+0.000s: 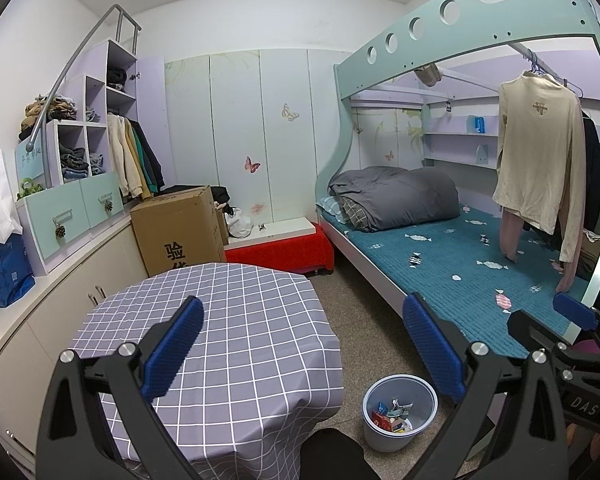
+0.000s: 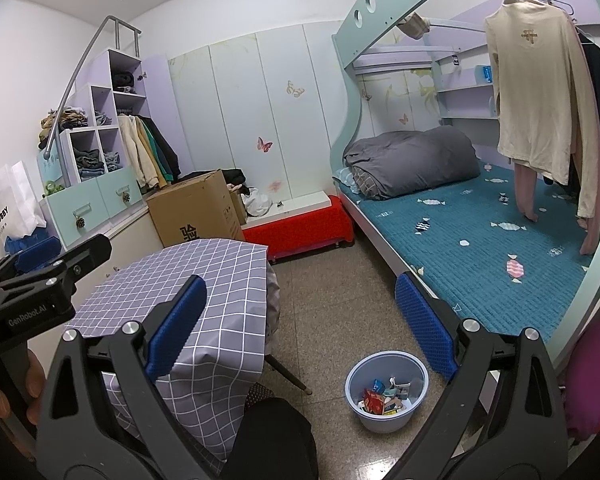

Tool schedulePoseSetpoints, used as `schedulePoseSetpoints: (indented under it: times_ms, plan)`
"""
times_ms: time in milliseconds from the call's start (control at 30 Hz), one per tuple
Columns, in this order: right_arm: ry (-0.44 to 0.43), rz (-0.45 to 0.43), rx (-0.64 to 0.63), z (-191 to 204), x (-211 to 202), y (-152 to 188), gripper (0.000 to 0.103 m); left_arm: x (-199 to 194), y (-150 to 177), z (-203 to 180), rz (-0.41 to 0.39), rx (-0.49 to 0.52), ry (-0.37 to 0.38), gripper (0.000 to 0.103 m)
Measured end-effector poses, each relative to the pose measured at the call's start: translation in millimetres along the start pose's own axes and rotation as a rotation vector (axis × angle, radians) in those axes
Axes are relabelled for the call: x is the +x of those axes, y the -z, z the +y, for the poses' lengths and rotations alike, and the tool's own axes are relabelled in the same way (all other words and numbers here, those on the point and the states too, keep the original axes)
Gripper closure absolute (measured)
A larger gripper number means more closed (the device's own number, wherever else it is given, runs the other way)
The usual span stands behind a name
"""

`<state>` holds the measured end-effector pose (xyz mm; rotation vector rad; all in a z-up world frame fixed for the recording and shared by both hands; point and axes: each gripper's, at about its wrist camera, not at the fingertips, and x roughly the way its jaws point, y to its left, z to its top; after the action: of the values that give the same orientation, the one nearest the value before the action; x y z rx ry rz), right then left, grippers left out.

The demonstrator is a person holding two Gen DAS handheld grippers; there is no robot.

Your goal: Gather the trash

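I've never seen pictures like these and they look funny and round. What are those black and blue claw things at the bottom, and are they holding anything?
Those are tongs that a person holds, one in each hand, each with a tiny camera looking forward along its two fingers. That lens bends everything round.

One picture is taken from the left tongs, the other from the right tongs. Both stand wide open and hold nothing.

In front is a small table under a grey checked tablecloth; nothing lies on its top. On the floor beside it stands a pale blue plastic bin with colourful wrappers inside. To the right is a bed with a teal candy-patterned cover.
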<state>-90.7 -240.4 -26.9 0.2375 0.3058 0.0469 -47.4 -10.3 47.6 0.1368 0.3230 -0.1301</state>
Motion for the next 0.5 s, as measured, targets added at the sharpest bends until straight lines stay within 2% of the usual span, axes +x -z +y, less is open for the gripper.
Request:
schedulePoseSetpoints:
  times_ms: [233, 500]
  plan:
    - [0.006, -0.017, 0.01, 0.7, 4.8, -7.2, 0.01, 1.3, 1.8, 1.0, -0.008, 0.004, 0.01, 0.005]
    - [0.009, -0.004, 0.014, 5.0, 24.8, -12.2, 0.01, 21.2, 3.0, 16.6, 0.025, -0.016, 0.028, 0.005]
